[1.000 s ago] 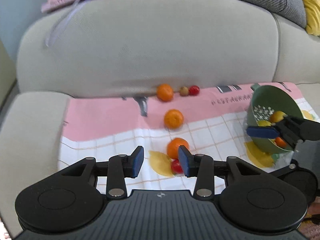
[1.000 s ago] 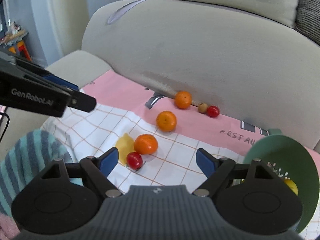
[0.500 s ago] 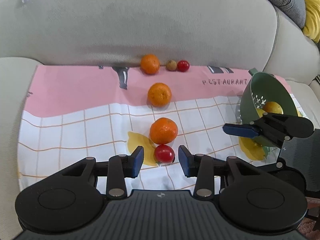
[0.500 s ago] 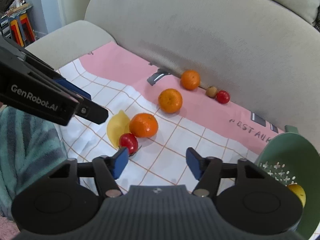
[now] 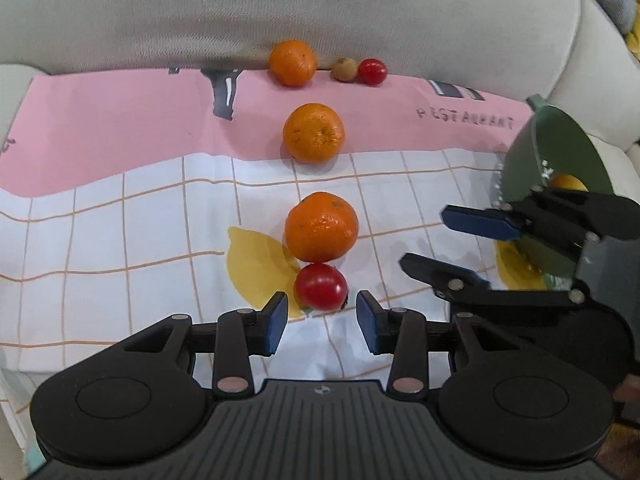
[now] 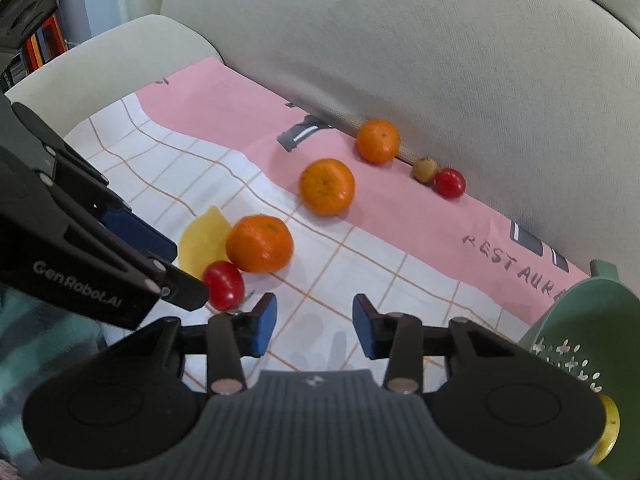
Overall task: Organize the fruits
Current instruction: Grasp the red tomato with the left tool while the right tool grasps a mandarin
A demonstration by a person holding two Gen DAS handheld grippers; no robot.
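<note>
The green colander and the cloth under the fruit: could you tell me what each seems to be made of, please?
The green colander looks like moulded plastic: matte, evenly coloured, with neat punched holes and a smooth thin rim. The cloth seems a thin printed fabric, possibly cotton; it lies in soft wrinkles over the sofa seat and shows no gloss, though a coated sheet cannot be ruled out.

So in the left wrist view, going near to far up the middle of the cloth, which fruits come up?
Red tomato → near orange → middle orange → far orange, against the sofa back.
</note>
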